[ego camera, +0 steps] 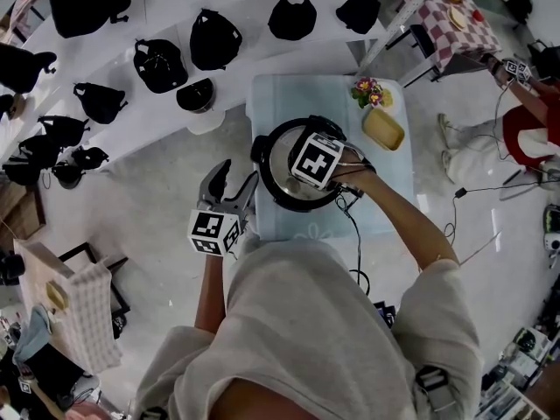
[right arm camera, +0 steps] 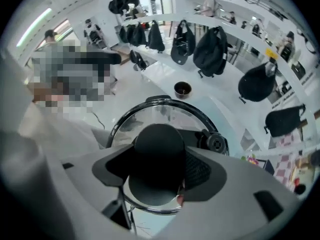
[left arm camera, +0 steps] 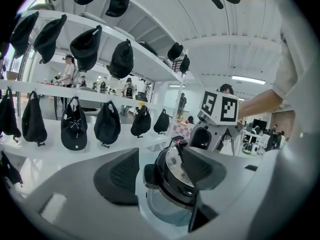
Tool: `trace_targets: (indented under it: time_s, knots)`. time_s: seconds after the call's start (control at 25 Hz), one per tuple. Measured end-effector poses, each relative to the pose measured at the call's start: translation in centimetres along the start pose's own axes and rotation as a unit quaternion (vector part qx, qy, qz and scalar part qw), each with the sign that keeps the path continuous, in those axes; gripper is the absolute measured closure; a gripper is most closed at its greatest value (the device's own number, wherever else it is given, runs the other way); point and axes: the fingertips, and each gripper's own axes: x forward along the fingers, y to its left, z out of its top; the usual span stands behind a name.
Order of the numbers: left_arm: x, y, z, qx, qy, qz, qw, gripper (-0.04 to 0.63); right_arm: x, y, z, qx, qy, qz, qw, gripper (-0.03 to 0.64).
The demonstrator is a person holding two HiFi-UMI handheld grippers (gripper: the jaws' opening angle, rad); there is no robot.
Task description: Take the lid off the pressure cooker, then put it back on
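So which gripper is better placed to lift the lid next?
Right. The right gripper is shut on the lid knob atop the pressure cooker; the left gripper is open beside the cooker, gripping nothing.

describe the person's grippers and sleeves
Both the left gripper and right gripper are grey with broad black ribbed pads, each topped by a white cube of black square markers. A thin black cable trails from the right one. Short pale grey sleeves.

head view: high over the pressure cooker (ego camera: 278, 166), facing steeply down | left gripper view: low beside it, facing sideways, near | right gripper view: just above its lid knob (right arm camera: 159, 149), facing down, nearest | shared: pressure cooker, all three
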Motion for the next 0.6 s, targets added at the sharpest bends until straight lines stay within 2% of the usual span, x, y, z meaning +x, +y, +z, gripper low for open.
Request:
trace_targets:
  time_s: [0.16,0.24,0.44,0.6]
  knots:
    - [-0.27,0.27,0.03,-0.003,-0.003,0.006,1.0,0.334,0.14,0.69,0.0,-0.108,0.028,0.023,0.994,0.326]
    - [-0.4,0.46,0.04,-0.005,-0.004,0.009,0.9999,0.334,0.13,0.91,-0.21,-0.141,0.036,0.032,0.989,0.321]
    - [-0.32,0.53,0.04,-0.007,-0.005,0.011,0.9999,0.334,0.29,0.74,-0.07,-0.128,0.044,0.026,0.99,0.319]
    - [-0.17,0.11,0.4,-0.003,-0.01,0.009,0.9999,0.334,0.14,0.8,-0.12,-0.115,0.023,0.025,0.993,0.318]
